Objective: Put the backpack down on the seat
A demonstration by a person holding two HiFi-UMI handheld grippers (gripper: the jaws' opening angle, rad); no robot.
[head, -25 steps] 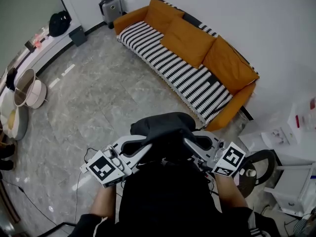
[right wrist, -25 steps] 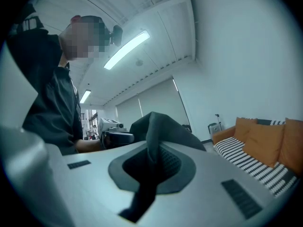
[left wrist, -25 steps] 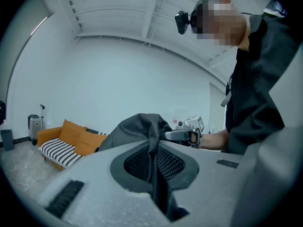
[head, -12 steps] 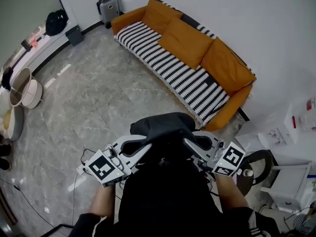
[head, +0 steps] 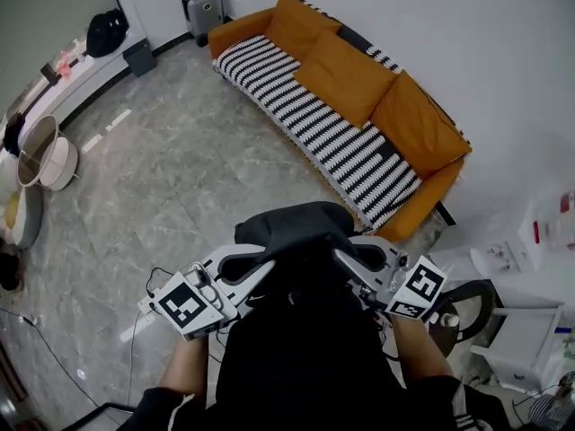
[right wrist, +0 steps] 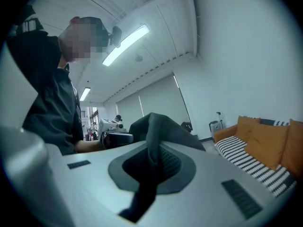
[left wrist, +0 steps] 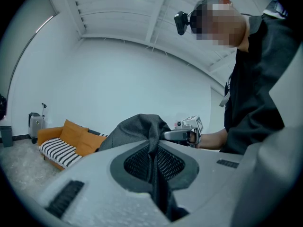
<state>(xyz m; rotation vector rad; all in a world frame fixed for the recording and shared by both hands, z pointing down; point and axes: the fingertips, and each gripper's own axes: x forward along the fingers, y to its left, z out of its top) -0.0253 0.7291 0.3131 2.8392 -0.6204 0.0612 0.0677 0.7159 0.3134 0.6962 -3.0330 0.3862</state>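
A dark grey backpack point(head: 292, 227) hangs in front of my chest, held up between both grippers. My left gripper point(head: 244, 266) is shut on a fold of its fabric point(left wrist: 139, 126), which runs down between the jaws. From the other side my right gripper point(head: 356, 260) is shut on another fold point(right wrist: 161, 124). The seat is an orange sofa with a black-and-white striped cover point(head: 332, 142), a few steps ahead across the floor. It also shows low in the left gripper view point(left wrist: 61, 143) and the right gripper view point(right wrist: 258, 150).
A small suitcase point(head: 205, 7) stands by the sofa's far end. A black bag point(head: 106, 32) lies on a white bench at the left, with round baskets point(head: 43, 151) on the floor. White furniture point(head: 539, 241) and a round black stool point(head: 469, 302) are at my right.
Both grippers keep the same hold on the backpack. The head view has shifted slightly, so the sofa sits a little differently in it.
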